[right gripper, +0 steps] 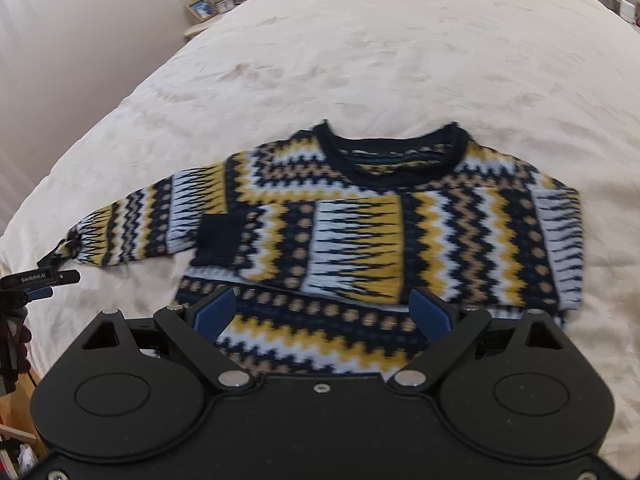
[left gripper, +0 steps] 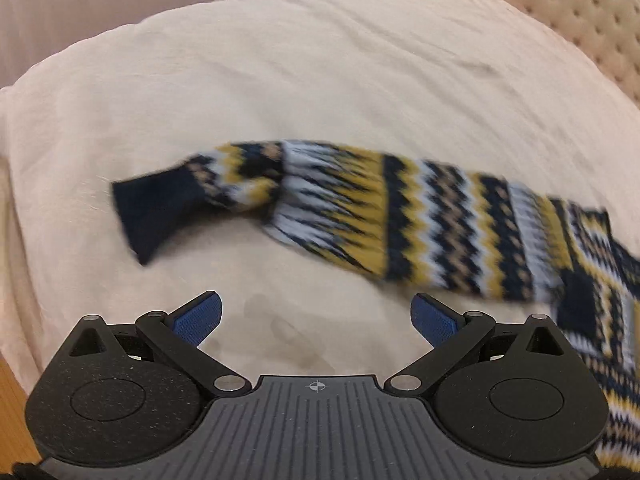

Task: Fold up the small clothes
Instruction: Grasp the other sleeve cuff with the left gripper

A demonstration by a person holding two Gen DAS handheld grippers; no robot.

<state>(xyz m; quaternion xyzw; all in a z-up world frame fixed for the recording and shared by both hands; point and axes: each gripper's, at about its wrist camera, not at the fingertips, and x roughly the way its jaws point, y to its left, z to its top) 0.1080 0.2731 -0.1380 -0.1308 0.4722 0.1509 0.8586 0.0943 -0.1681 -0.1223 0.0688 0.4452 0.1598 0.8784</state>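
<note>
Knit sweater [right gripper: 360, 232] flat on bedspread [right gripper: 360, 60]; framed photo [right gripper: 201, 9] beyond.

Left gripper [left gripper: 316, 316]: jaws spread wide, blue pads [left gripper: 199, 317] angled outward, nothing between the fingertips. Right gripper [right gripper: 322, 314]: jaws also spread wide, blue pads [right gripper: 430, 314] apart, nothing clamped. In the right wrist view the left gripper's tip shows far left of the fingers.

Sweater [right gripper: 360, 232] flat on bed [right gripper: 360, 60] — photo frame [right gripper: 202, 9] behind, probably on nightstand.
</note>
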